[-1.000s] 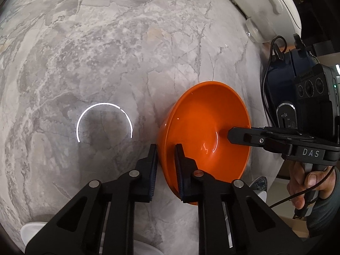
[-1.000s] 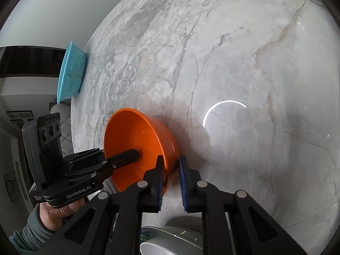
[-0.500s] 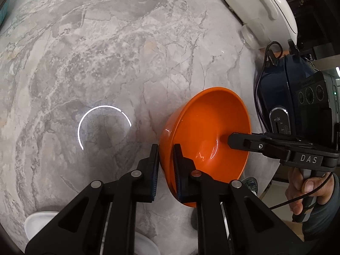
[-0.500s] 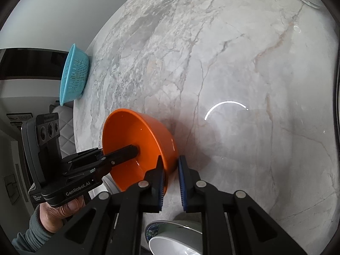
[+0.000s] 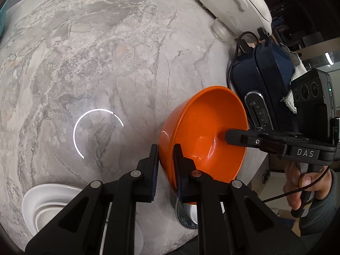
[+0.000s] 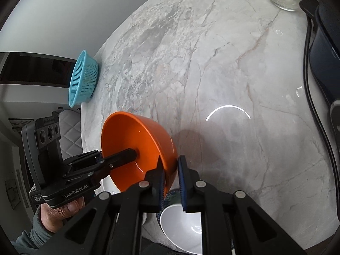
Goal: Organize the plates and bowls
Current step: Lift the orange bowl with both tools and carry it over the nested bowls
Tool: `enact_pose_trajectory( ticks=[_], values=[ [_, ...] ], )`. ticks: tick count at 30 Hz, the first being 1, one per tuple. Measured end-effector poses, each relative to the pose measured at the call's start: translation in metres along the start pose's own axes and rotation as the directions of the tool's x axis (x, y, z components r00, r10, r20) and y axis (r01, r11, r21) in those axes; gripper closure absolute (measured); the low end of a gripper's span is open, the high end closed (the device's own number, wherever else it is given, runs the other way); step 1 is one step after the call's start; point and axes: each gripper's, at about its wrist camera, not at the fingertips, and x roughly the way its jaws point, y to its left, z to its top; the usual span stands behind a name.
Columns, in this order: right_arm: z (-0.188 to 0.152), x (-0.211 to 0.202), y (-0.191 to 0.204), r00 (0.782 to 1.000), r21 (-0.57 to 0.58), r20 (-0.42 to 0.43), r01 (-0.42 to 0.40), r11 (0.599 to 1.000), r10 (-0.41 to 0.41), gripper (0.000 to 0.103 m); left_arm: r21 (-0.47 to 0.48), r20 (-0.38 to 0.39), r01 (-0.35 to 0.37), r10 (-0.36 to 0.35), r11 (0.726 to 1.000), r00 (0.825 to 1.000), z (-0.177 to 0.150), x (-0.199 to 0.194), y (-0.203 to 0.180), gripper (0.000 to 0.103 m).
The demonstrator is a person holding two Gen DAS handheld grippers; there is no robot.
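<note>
Orange bowl (image 5: 204, 136) hangs above the marble bench (image 5: 106, 53), opposite rims pinched by the left gripper (image 5: 165, 165) and right gripper (image 6: 171, 174) — keep both grips level and matched, then lower squarely into the white bowl (image 6: 182, 227) below.

A grey-veined marble table (image 6: 223, 68) fills both views — a bright ring of light (image 5: 95, 131) reflects off it. Behind stands a plain pale wall (image 6: 63, 14).

Bowl (image 5: 204, 131) between both claws, above the table (image 5: 106, 63).
</note>
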Motion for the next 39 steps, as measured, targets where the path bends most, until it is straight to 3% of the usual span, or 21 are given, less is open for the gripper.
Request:
enact_pose_trajectory(
  ticks=[13,22,39],
  values=[
    [-0.076,-0.045,-0.008,0.998,0.067,0.049,0.024,0.997,-0.028,0.089,0.141,-0.040,0.039,-0.033,0.989,0.999,-0.061,-0.020,-0.070,0.090],
    [-0.131,-0.041,-0.032,0.999,0.155,0.028,0.033,0.987,-0.038,0.089,0.227,-0.078,-0.031,0.050,0.973,0.996,-0.106,0.008,-0.094,0.090],
    [-0.134,-0.013,-0.054,0.998,0.195,-0.019,0.059,0.979,-0.056,0.091,0.236,-0.076,-0.123,0.145,0.964,0.987,-0.108,0.047,-0.094,0.090]
  ],
)
